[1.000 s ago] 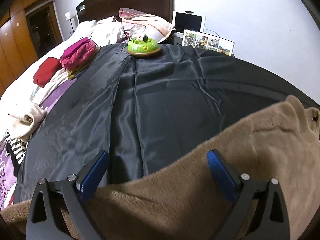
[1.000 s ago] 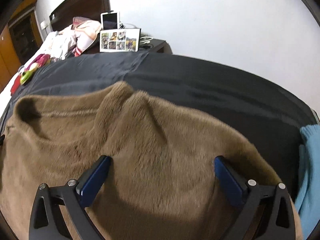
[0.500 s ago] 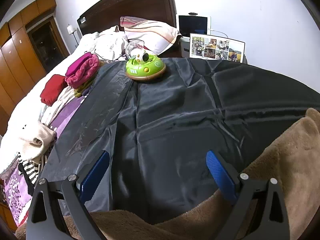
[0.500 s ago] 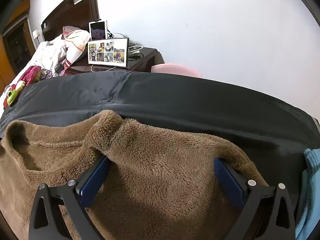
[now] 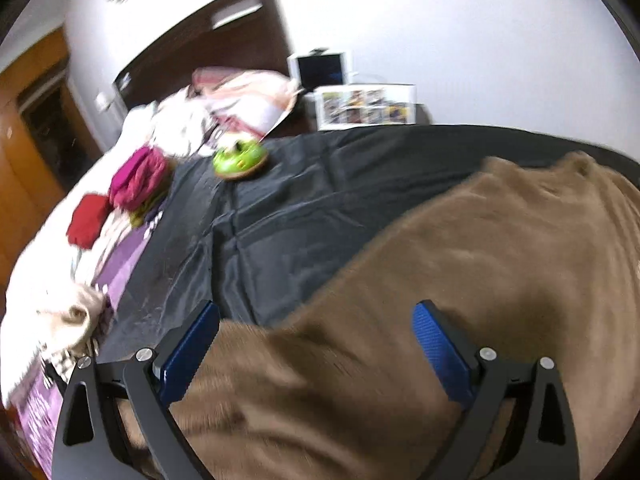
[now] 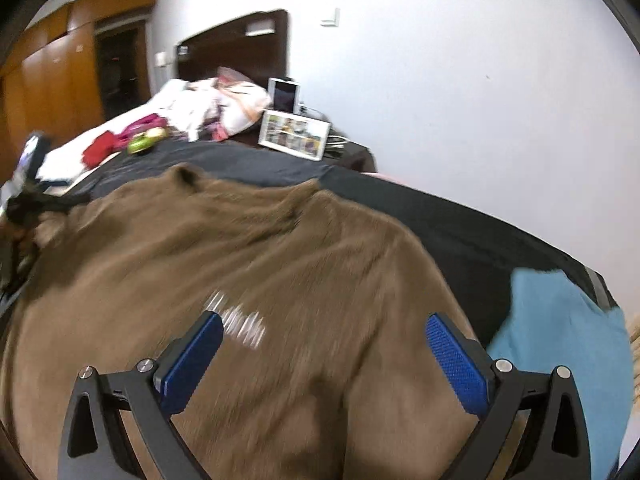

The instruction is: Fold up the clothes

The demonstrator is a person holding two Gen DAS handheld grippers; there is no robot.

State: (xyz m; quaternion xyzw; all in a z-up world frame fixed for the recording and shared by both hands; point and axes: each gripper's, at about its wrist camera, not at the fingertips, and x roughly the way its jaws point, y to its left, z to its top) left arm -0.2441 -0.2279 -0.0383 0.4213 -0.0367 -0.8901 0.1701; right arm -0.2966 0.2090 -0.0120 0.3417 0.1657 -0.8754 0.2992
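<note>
Brown fleece garment [image 6: 280,280] sprawls over the black sheet [image 5: 320,184] toward twelve o'clock for folding, left gripper [image 5: 316,344] and right gripper [image 6: 324,352] spread wide, holding nothing.

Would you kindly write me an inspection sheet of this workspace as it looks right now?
Surface: bed under a black sheet, creased.
Job's things: brown fleece spread on the sheet; blue garment at its right; red and pink folded clothes at the far left.
Clutter: green toy on the sheet; pillows; photo frame and tablet on the nightstand.
Grippers: left gripper and right gripper both open, over the fleece; contact unclear.
Cables: some by the frame.
Surroundings: white wall, dark headboard, wooden wardrobe.
</note>
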